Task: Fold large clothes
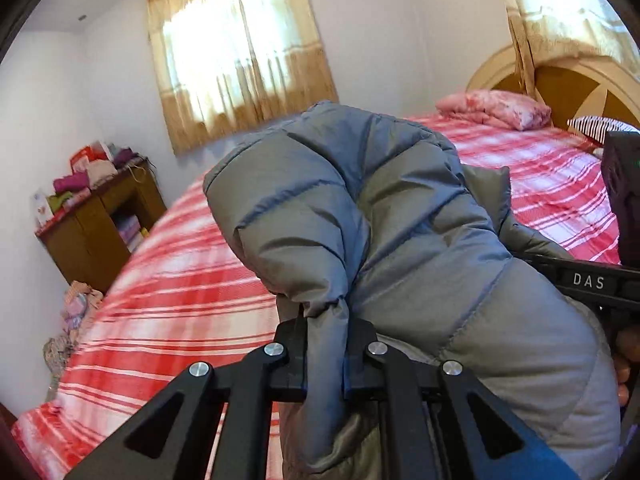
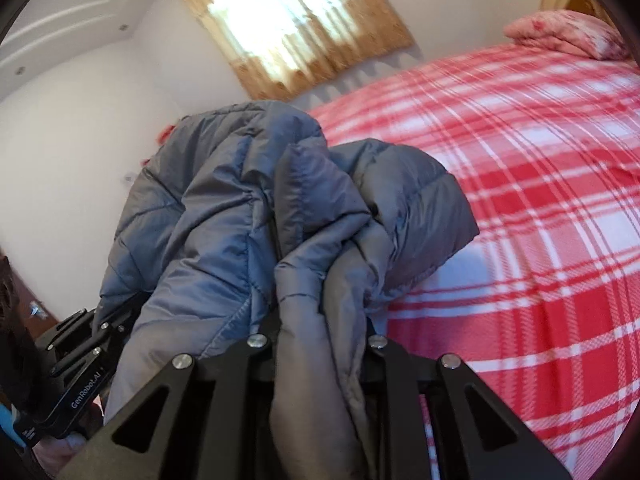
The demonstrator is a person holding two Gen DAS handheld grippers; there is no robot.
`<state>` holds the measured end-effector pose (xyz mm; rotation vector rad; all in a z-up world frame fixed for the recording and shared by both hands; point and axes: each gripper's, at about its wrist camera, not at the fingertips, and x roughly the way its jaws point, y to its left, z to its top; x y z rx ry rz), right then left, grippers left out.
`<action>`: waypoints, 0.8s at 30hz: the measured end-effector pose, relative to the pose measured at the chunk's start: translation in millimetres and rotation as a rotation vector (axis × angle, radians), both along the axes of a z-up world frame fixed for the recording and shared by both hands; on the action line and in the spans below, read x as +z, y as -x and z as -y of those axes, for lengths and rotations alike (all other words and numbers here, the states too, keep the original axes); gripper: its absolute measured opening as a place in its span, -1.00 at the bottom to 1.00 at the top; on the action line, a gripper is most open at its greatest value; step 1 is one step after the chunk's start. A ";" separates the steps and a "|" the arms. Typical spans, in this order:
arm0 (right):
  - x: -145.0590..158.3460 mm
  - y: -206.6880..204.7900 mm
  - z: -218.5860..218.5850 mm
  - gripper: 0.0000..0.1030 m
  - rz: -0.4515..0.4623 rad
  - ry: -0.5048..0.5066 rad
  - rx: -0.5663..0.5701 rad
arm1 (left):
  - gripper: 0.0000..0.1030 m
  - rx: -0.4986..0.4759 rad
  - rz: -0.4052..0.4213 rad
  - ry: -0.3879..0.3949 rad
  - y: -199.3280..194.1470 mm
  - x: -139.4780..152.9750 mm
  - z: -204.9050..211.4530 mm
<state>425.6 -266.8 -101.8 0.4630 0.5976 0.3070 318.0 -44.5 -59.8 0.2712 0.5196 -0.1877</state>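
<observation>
A grey quilted puffer jacket (image 1: pixel 400 208) is held up above a bed. My left gripper (image 1: pixel 325 344) is shut on a fold of it, with fabric pinched between the fingers and bulging over them. My right gripper (image 2: pixel 320 332) is shut on another bunch of the same jacket (image 2: pixel 248 200), which drapes over its fingers. The right gripper's body shows at the right edge of the left wrist view (image 1: pixel 592 280). The left gripper's body shows at the lower left of the right wrist view (image 2: pixel 76 376). The fingertips are hidden by fabric.
The bed has a red and white plaid cover (image 1: pixel 172 280) (image 2: pixel 520 200). A pink pillow (image 1: pixel 496 110) and a wooden headboard (image 1: pixel 560 84) lie at the far end. A wooden cabinet (image 1: pixel 100 224) piled with clothes stands by the left wall. Curtained windows (image 1: pixel 236 52) are behind.
</observation>
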 end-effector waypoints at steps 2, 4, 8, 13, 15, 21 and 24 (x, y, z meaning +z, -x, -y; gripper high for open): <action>10.7 -3.4 -16.9 -0.62 0.025 0.000 0.034 | -0.80 0.023 0.015 -0.006 10.2 9.6 -17.5; 16.9 -9.2 -32.2 -0.62 0.043 0.000 0.066 | -0.80 0.044 0.013 0.003 17.8 14.5 -34.3; 22.4 -23.9 -64.8 -0.65 0.052 0.003 0.139 | -0.80 0.103 0.000 -0.002 28.8 16.4 -70.2; 20.7 -53.6 -103.2 -0.66 0.043 0.039 0.223 | -0.81 0.166 -0.021 -0.007 38.8 5.0 -108.0; 15.7 -65.6 -110.8 -0.66 0.031 0.042 0.240 | -0.81 0.191 -0.032 0.005 40.8 1.0 -123.8; 6.6 -79.9 -127.6 -0.66 0.017 0.063 0.280 | -0.81 0.233 -0.042 0.013 45.1 -11.6 -156.6; 2.7 -83.0 -135.8 -0.66 0.000 0.082 0.289 | -0.76 0.258 -0.064 0.023 41.5 -23.3 -165.7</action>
